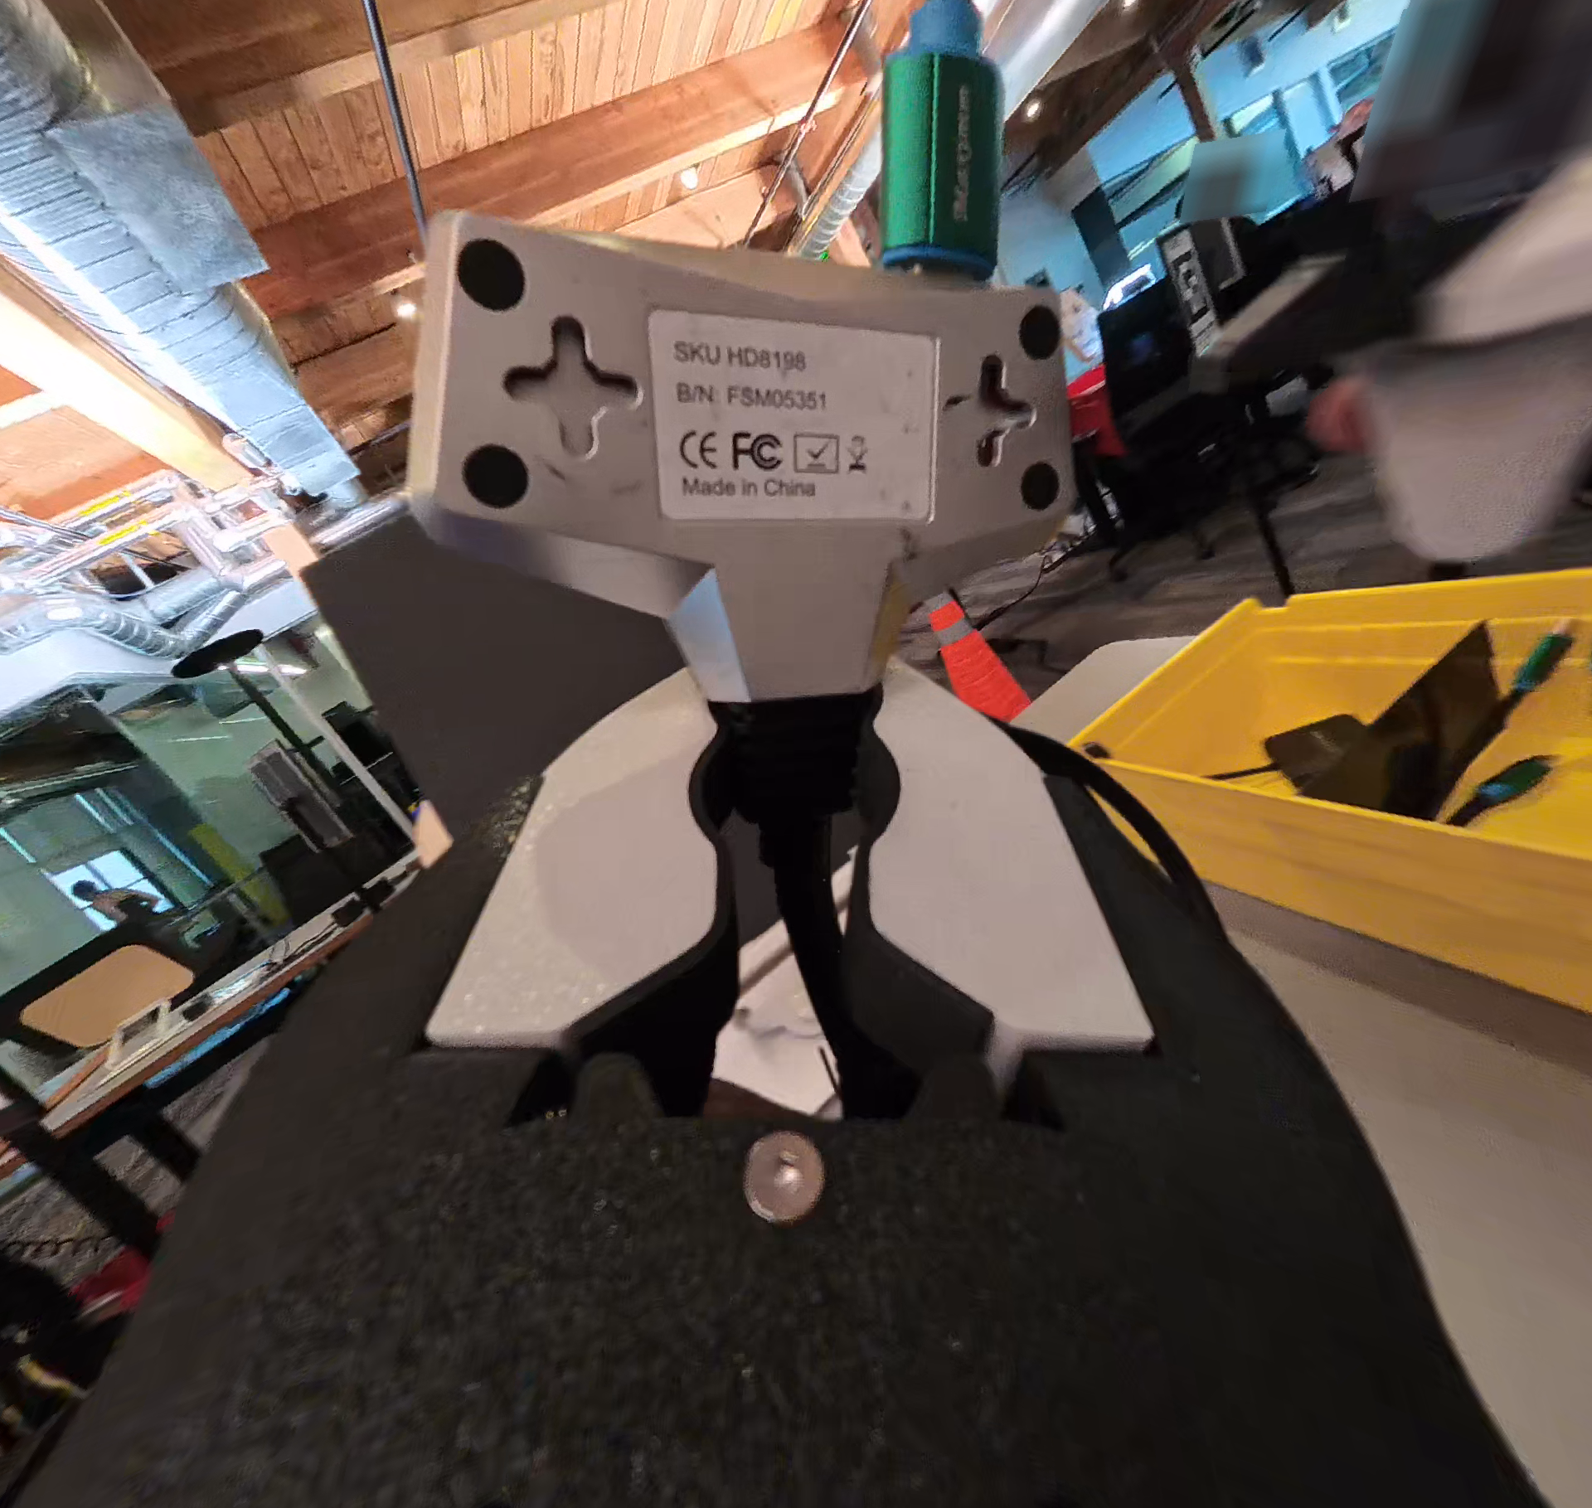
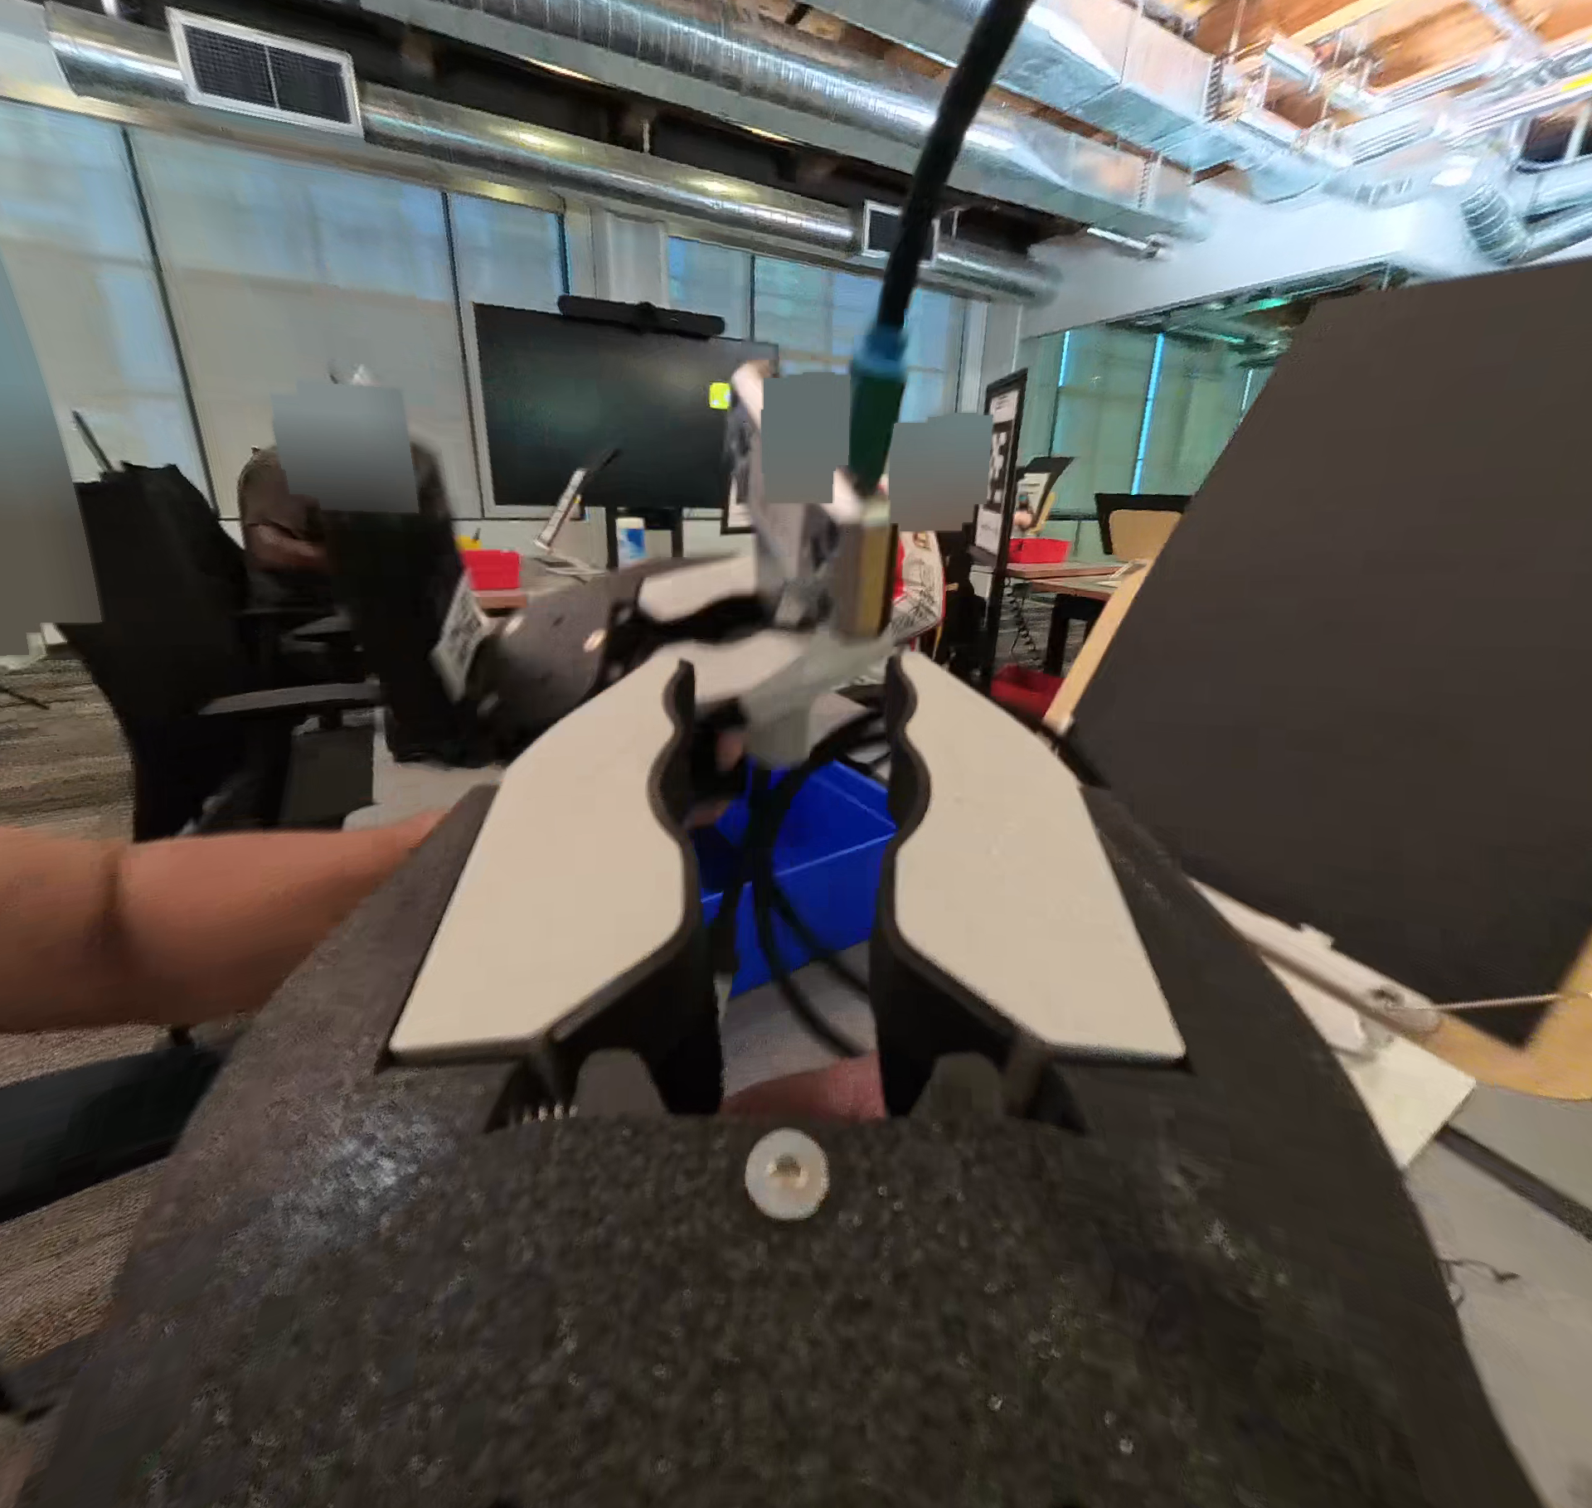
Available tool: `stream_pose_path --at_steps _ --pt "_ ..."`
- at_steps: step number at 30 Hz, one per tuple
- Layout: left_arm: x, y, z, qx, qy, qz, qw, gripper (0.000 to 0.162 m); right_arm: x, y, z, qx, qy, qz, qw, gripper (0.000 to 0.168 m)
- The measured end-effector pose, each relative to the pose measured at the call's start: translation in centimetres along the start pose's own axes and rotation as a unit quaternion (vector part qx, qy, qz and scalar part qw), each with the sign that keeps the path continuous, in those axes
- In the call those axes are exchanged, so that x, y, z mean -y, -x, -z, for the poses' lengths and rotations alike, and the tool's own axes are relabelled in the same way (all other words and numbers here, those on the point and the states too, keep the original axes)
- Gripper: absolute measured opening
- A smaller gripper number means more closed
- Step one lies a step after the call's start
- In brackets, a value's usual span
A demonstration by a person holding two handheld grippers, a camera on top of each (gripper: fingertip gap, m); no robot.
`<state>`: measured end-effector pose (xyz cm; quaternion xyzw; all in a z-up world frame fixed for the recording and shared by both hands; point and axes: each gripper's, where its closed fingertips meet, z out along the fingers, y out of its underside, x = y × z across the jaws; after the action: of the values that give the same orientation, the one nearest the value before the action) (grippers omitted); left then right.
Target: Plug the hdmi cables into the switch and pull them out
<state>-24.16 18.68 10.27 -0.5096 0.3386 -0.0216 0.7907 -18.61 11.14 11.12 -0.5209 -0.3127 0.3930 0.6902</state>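
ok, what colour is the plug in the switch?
Green plug with blue ends, in the switch; clearest in left wrist view.

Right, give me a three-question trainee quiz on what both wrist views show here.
1. True or false: a green HDMI plug is seated in the switch.
2. What does the left gripper clamp? A) the green plug B) the black cable boot under the switch C) the yellow bin
3. Fill in: the right gripper is ____, holding nothing.

Key: 1 true; 2 B; 3 open
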Motion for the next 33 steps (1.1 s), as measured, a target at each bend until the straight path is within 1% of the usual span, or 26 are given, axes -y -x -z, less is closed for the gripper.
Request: stream_pose_path --at_steps 3,6,8,9,11,13,15,17,18,20,22,24,26,29,31,33 --pt "0.0 -2.9 0.9 -0.003 -0.019 0.021 1.000 0.024 -0.2 -1.0 -0.5 0.002 0.000 0.023 1.000 0.041" --pt "-0.9 -5.5 1.6 -0.029 -0.022 0.045 0.998 0.024 -2.0 -0.3 -0.6 0.050 0.024 0.027 0.998 0.040" --pt "-1.9 -6.7 1.8 -0.041 -0.022 0.061 0.997 0.024 -2.8 0.5 -0.4 0.085 0.018 0.031 0.996 0.029" --pt "-2.4 -7.2 1.9 -0.044 -0.021 0.072 0.996 0.024 -3.3 0.5 -0.4 0.085 0.019 0.036 0.996 0.021" --pt "-3.8 -7.6 1.9 -0.041 -0.012 0.102 0.994 0.025 -4.5 0.4 -0.5 0.096 0.032 0.030 0.994 0.019" --pt "-5.5 -8.0 1.5 -0.044 0.014 0.134 0.990 0.024 -5.8 -0.1 -0.9 0.083 0.053 0.040 0.994 0.019" --pt "-7.9 -8.2 1.1 -0.057 0.084 0.157 0.982 0.023 -7.2 -0.6 -1.6 0.055 0.078 0.099 0.991 0.019" --pt "-9.4 -8.3 1.9 -0.081 0.131 0.186 0.970 0.033 -8.3 -1.2 -2.4 0.031 0.105 0.155 0.982 0.019" --pt "-9.9 -7.9 2.8 -0.082 0.142 0.205 0.965 0.032 -8.5 -1.6 -2.8 0.019 0.112 0.178 0.977 0.020" --pt "-10.3 -7.8 5.2 -0.094 0.158 0.238 0.954 0.031 -9.5 -2.4 -3.7 0.001 0.137 0.244 0.960 0.020" --pt "-10.3 -7.9 7.3 -0.105 0.182 0.255 0.944 0.036 -11.3 -2.7 -4.5 -0.009 0.169 0.312 0.935 0.020" --pt "-9.6 -7.8 9.2 -0.105 0.187 0.271 0.938 0.037 -13.6 -2.0 -5.2 -0.007 0.181 0.366 0.913 0.020" --pt "-9.3 -7.9 10.7 -0.098 0.193 0.277 0.936 0.037 -16.0 -0.7 -5.7 0.005 0.193 0.399 0.896 0.020" --pt "-10.2 -7.7 11.6 -0.070 0.213 0.251 0.942 0.035 -18.6 0.9 -5.9 0.019 0.198 0.449 0.871 0.019" --pt "-10.5 -8.0 11.6 -0.071 0.222 0.242 0.942 0.036 -19.8 1.6 -5.9 0.027 0.202 0.482 0.852 0.019" --pt "-11.1 -8.0 11.7 -0.064 0.235 0.237 0.941 0.039 -20.4 1.8 -6.0 0.021 0.202 0.491 0.847 0.019"
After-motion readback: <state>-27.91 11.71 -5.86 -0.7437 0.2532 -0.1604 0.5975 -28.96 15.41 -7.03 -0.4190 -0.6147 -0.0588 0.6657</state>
